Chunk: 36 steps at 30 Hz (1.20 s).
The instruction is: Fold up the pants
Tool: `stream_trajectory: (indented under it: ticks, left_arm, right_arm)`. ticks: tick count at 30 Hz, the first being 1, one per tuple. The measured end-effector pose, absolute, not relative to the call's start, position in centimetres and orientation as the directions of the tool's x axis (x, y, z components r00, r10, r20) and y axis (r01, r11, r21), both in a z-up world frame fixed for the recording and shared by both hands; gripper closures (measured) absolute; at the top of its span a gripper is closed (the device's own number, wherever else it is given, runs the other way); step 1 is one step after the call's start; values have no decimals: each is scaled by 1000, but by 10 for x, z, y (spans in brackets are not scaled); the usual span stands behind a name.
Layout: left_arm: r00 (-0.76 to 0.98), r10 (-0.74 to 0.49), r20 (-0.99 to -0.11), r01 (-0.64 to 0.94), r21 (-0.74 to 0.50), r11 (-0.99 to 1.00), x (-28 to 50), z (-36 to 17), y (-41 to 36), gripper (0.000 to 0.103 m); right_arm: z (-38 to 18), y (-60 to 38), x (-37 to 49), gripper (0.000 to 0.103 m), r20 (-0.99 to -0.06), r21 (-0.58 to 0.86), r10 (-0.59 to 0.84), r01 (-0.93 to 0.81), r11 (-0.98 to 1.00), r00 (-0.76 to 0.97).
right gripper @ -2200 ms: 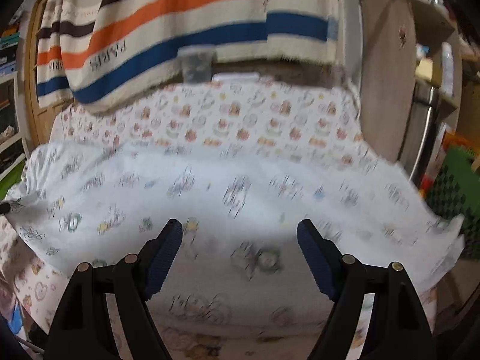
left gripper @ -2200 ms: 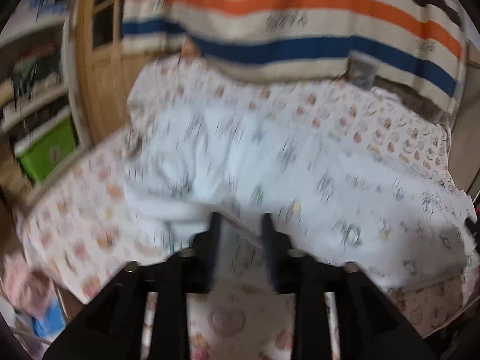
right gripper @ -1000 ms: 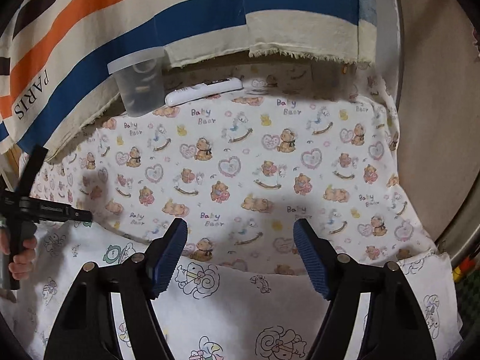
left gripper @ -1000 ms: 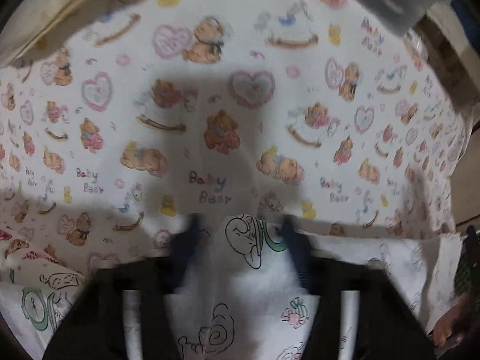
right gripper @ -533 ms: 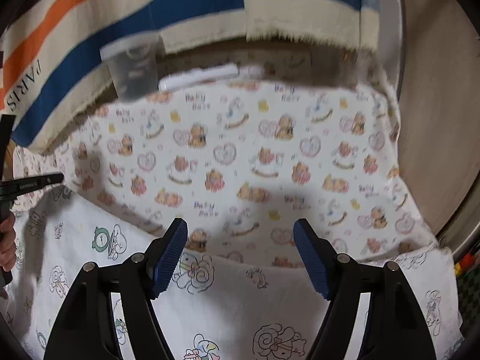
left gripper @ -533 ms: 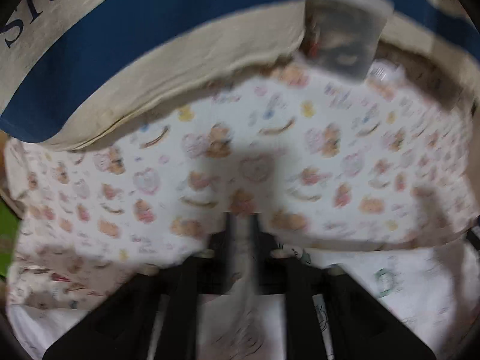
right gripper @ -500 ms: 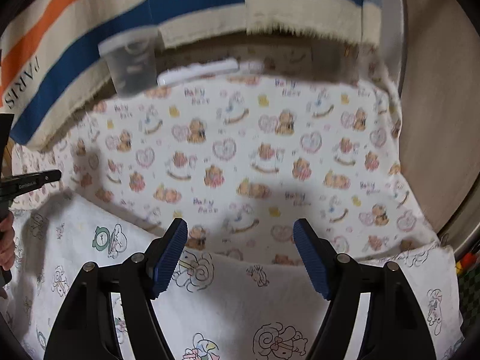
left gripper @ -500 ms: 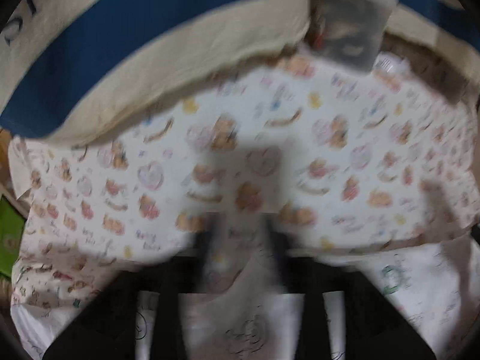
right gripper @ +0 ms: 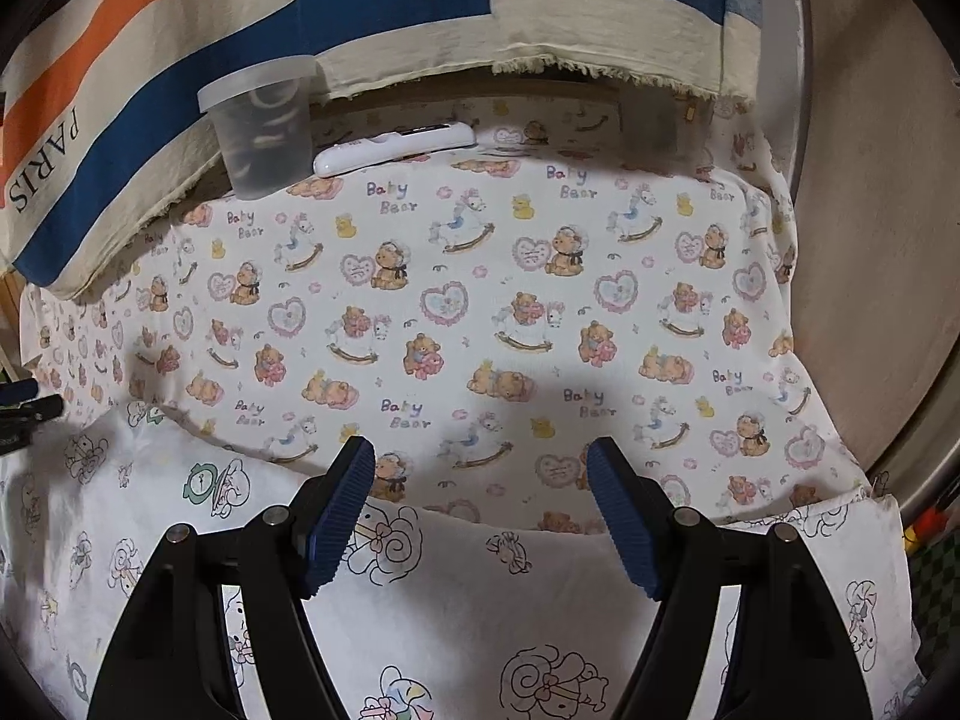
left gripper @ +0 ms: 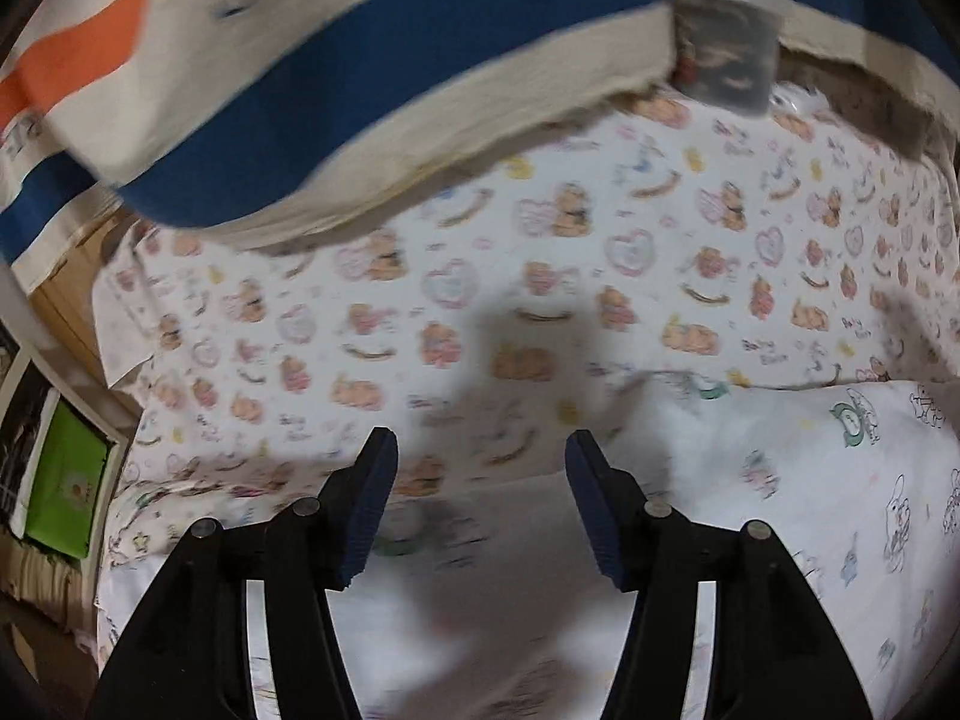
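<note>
Now the pants (right gripper: 456,618), white with little cartoon line drawings, lie spread across the near part of the desk, their far edge running straight across just ahead of both tools. They rest on a bear-print sheet (right gripper: 480,300) that covers the whole desk (right gripper: 774,228); its far half is bare.

The left tool (left gripper: 480,504) hangs over the left part of that edge; its jaws have just been opening and now stand well apart with nothing between them, the cloth lying loose beneath. The right tool (right gripper: 480,510) hovers over the edge further right, jaws wide, gripping nothing.

My reading is that one fold has just been laid down and let go. To do this step well, I would check that the far edge lies straight and free of bunching, then bring each tool down low and pinch only the layers meant for the next fold, both ends together so the cloth moves evenly.

At the back stand a clear plastic cup (right gripper: 261,126) and a white remote (right gripper: 393,147), just beside each other under a striped towel (right gripper: 300,6), well clear of the work.
</note>
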<state>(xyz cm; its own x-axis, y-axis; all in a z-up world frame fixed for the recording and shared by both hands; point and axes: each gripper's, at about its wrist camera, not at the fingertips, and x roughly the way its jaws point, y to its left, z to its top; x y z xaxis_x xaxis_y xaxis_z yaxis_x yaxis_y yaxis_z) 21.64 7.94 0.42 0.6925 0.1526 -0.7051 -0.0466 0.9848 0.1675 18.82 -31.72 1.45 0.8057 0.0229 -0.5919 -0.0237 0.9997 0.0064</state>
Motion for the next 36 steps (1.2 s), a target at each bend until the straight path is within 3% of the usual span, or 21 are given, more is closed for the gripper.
stream_trajectory:
  ticks: [4, 9, 12, 13, 17, 18, 19, 21, 25, 26, 27, 28, 30, 36]
  left_arm:
    - [684, 206, -700, -110, 180, 977, 206, 12, 125, 39]
    - [705, 175, -687, -132, 115, 985, 181, 20, 175, 41]
    - [681, 131, -720, -96, 90, 991, 170, 10, 189, 95]
    - [670, 120, -733, -95, 76, 993, 167, 6, 194, 96]
    - [675, 145, -724, -141, 66, 988, 150, 1, 213, 90]
    - [676, 142, -723, -152, 52, 987, 146, 1, 220, 78]
    - [677, 143, -722, -162, 43, 986, 141, 2, 225, 59]
    - [678, 148, -720, -178, 35, 983, 133, 4, 235, 43]
    - [672, 102, -734, -161, -10, 987, 125, 1, 244, 44]
    - [671, 92, -735, -160, -23, 987, 125, 0, 246, 47]
    - [671, 91, -736, -162, -26, 986, 126, -2, 247, 67]
    - [666, 101, -739, -172, -20, 985, 128, -5, 248, 99]
    - [667, 122, -735, -201, -20, 979, 132, -9, 250, 103]
    - [638, 222, -737, -268, 57, 962, 146, -19, 257, 103]
  right_arm:
    - [13, -314, 188, 28, -595, 3, 32, -37, 999, 803]
    - [15, -304, 183, 28, -580, -19, 48, -73, 997, 813]
    - [14, -297, 180, 28, -573, -20, 71, -100, 995, 817]
    - [14, -294, 180, 28, -574, -22, 83, -117, 993, 815]
    - [18, -292, 175, 28, -557, -20, 95, -128, 992, 825]
    - [19, -292, 174, 28, -554, -16, 103, -134, 991, 826]
    - [20, -292, 173, 28, -551, -17, 102, -134, 991, 828]
    - [21, -293, 172, 28, -549, -19, 99, -130, 991, 830]
    - [21, -296, 174, 28, -554, -5, 104, -127, 992, 826]
    - [21, -296, 174, 28, -554, -5, 102, -126, 992, 826]
    - [21, -296, 173, 28, -553, -7, 97, -122, 993, 828]
    - [21, -296, 173, 28, -551, -10, 93, -118, 993, 829]
    - [21, -296, 173, 28, -548, -15, 85, -111, 994, 832]
    - [21, -298, 174, 28, -549, -20, 72, -99, 995, 833]
